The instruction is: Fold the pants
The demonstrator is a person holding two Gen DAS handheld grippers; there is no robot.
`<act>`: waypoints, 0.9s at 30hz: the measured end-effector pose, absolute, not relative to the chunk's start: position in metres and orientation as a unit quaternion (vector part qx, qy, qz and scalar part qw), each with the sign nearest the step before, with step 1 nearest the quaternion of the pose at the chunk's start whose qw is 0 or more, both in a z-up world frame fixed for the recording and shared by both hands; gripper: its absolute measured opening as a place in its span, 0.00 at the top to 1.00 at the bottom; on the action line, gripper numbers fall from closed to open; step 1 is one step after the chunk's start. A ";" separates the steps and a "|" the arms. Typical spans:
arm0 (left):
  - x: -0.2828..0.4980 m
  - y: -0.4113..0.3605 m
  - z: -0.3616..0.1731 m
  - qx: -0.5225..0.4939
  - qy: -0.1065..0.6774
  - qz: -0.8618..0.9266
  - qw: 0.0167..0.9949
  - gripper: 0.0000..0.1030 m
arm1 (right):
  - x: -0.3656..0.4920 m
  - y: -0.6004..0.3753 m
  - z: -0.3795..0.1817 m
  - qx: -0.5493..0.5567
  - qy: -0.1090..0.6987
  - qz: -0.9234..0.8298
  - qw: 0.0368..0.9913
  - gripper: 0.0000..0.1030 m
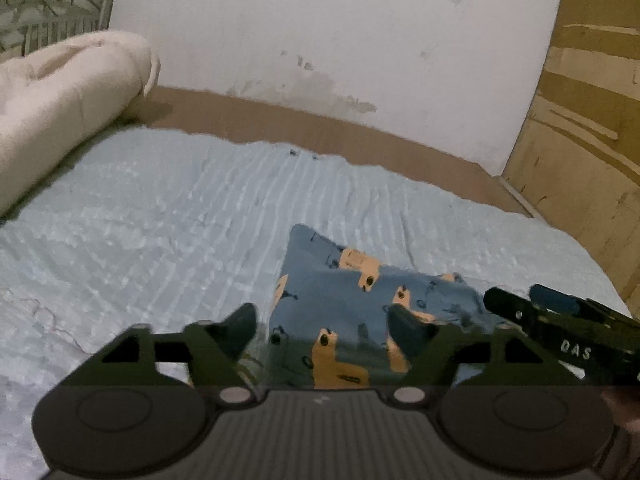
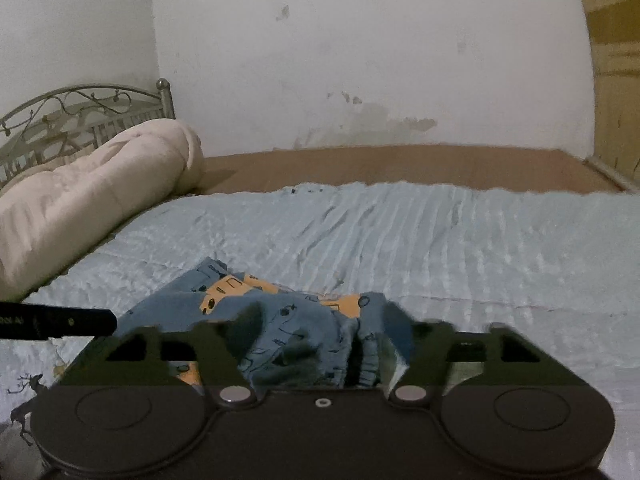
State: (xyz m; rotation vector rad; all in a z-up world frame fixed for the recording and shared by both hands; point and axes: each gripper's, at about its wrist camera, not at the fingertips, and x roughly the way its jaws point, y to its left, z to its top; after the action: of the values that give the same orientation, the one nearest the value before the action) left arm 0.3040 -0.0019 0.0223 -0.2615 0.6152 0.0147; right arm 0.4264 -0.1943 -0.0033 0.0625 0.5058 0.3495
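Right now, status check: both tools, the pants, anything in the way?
Left tool open, over the pants. Right tool open, bunched cloth between its fingers. Pants crumpled on the blue bedspread. Rolled duvet off left, clear.

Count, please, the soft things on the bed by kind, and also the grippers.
Pants, blue with orange print: 1
Rolled cream comforter: 1
Light blue bedspread: 1
Grippers, left gripper and right gripper: 2
Total: 5

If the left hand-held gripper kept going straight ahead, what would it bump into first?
Probably the blue patterned pants lying between its open fingers; beyond them is the light blue bedsheet. Depth is hard to judge.
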 end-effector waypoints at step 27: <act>0.082 0.000 0.055 -0.045 0.229 0.003 0.972 0.00 | 0.157 -0.200 0.051 0.052 0.163 0.118 0.978 0.01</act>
State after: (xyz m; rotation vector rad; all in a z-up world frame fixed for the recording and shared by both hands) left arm 0.0823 -0.0004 0.0551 -0.0904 0.4632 0.0066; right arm 0.1566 -0.2001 0.0514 0.1047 0.3292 0.2369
